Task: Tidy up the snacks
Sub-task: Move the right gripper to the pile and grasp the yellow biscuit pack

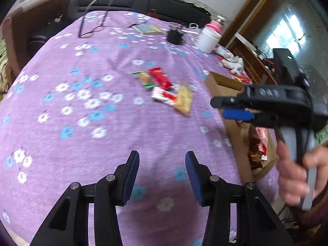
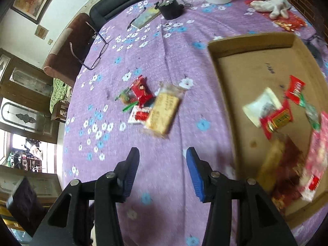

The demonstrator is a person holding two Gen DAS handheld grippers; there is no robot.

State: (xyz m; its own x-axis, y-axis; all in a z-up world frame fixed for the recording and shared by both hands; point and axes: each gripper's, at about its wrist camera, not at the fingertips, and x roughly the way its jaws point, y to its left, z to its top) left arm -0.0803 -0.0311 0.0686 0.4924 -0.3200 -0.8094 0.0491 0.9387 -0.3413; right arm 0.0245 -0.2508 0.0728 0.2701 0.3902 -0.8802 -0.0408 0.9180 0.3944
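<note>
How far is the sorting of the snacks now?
Partly done. Several wrapped snacks already lie in the shallow brown cardboard box. Nothing is in hand: the left tool and the right tool are open and empty. A small pile remains on the purple flowered cloth, including a yellow cracker pack and a red packet.

Purple floral tablecloth, loose snacks, cardboard box, glasses
</note>
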